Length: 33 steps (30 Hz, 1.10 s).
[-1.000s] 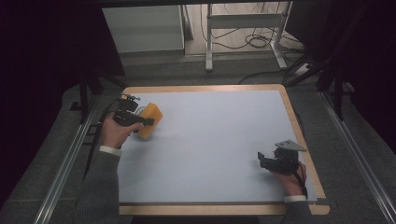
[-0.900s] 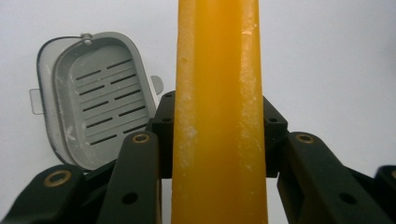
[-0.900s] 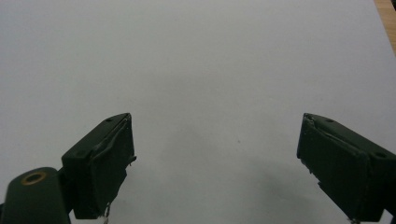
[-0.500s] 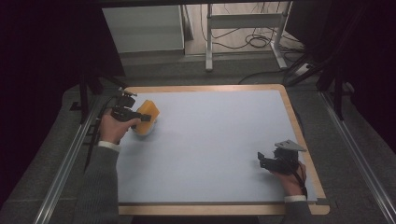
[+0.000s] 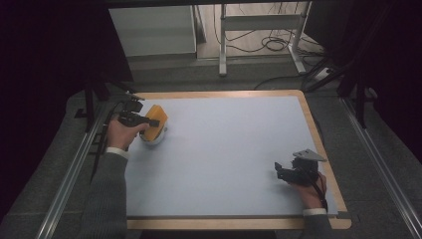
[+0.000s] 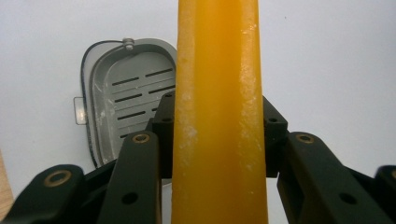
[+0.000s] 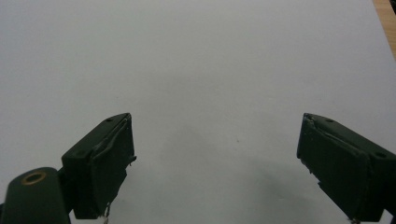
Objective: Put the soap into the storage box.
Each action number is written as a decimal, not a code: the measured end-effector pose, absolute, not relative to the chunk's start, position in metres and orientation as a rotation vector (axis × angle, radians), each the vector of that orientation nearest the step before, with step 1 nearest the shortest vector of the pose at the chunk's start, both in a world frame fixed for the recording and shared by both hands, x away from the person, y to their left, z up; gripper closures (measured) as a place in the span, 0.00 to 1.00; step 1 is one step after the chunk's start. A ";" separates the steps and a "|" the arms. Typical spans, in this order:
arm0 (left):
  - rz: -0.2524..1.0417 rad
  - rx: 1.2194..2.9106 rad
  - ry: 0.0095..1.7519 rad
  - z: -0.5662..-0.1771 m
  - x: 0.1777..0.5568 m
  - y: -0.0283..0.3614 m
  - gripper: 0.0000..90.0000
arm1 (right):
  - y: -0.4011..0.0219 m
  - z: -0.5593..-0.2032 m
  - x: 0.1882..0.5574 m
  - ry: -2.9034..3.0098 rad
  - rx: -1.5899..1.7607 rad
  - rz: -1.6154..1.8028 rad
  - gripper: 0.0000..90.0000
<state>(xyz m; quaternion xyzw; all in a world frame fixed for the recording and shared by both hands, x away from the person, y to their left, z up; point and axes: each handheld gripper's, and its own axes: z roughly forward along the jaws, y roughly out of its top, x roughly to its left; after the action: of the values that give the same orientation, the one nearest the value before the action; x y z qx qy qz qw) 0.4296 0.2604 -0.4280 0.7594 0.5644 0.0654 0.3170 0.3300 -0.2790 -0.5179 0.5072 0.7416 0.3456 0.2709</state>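
Note:
My left gripper [image 5: 149, 122] is shut on an orange slab [image 5: 158, 115] near the table's far left corner. In the left gripper view the slab [image 6: 217, 93] stands edge-on between the black jaws of that gripper [image 6: 218, 120], which press on both of its flat faces. Below it lies a grey slotted dish [image 6: 126, 88] on the pale mat; from above the dish [image 5: 153, 139] peeks out under the slab. My right gripper [image 5: 281, 172] rests near the front right corner. Its jaws [image 7: 215, 163] stand open over bare mat.
A pale blue mat [image 5: 229, 149] covers the table, framed by a wooden rim [image 5: 319, 130]. Metal rails [image 5: 74, 169] run along both sides. Beyond the far edge are a white cabinet [image 5: 152, 30], a frame's legs and floor cables [image 5: 268, 45].
The left hand has carried the orange slab a little toward the far edge, over the grey dish. The right hand has stayed still.

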 end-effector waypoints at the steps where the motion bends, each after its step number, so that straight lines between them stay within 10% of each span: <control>1: 0.172 1.996 1.488 -0.428 0.430 0.261 0.68 | -0.279 -0.518 0.330 1.997 1.366 0.931 0.12; 33: 0.183 1.910 1.643 -0.456 0.452 0.278 0.68 | -0.281 -0.518 0.330 1.989 1.372 0.927 0.12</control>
<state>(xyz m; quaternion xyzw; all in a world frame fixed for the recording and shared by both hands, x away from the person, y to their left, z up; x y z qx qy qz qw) 0.4520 0.2784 -0.4564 0.7206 0.6198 0.0689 0.3032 0.3303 -0.2810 -0.5181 0.5099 0.7394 0.3445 0.2732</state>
